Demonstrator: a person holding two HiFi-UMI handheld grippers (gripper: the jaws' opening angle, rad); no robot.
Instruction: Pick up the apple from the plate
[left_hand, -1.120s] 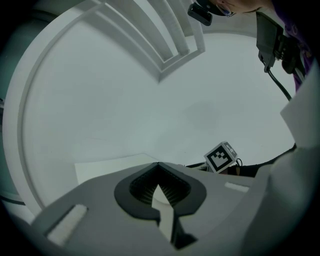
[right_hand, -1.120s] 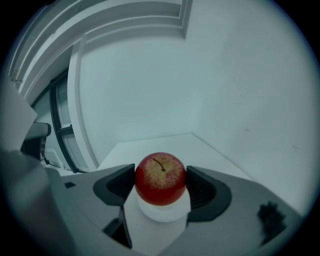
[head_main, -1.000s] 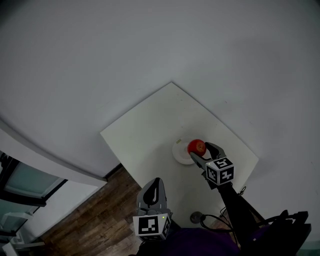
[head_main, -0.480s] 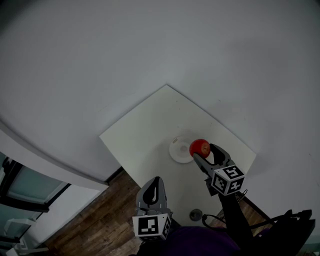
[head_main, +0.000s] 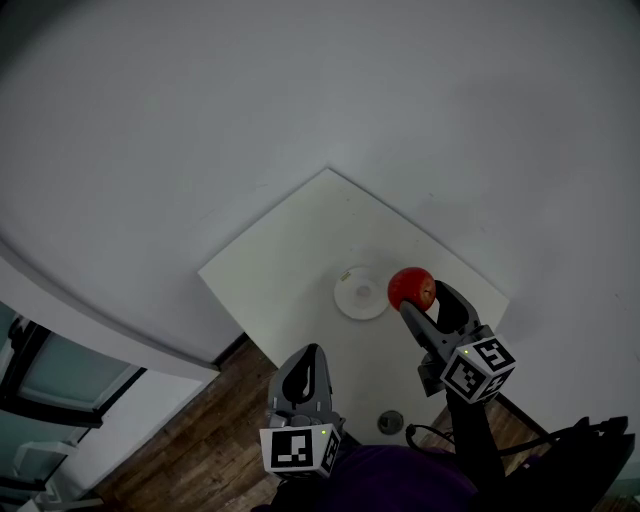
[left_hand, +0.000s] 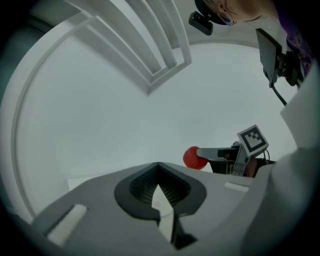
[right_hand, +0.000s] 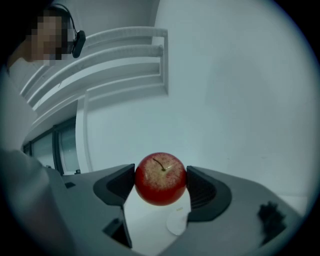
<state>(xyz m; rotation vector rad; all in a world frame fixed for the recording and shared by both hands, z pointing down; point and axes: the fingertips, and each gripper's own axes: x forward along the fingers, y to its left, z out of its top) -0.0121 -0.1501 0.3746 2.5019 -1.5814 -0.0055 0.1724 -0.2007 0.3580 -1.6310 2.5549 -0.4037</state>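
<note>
Compared with a second earlier, apple (head_main: 411, 288) sits clear of plate (head_main: 360, 296), clamped by right gripper (head_main: 422, 300); left gripper (head_main: 306, 376) closed, empty; pickup appears complete.

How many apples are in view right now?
1. The apple is clamped between the jaws of the right gripper, held in the air off the plate on the white table. No other seems hidden.

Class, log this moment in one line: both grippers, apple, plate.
right gripper: shut on apple | apple: held off plate | plate: empty, on table | left gripper: shut, holding nothing
</note>
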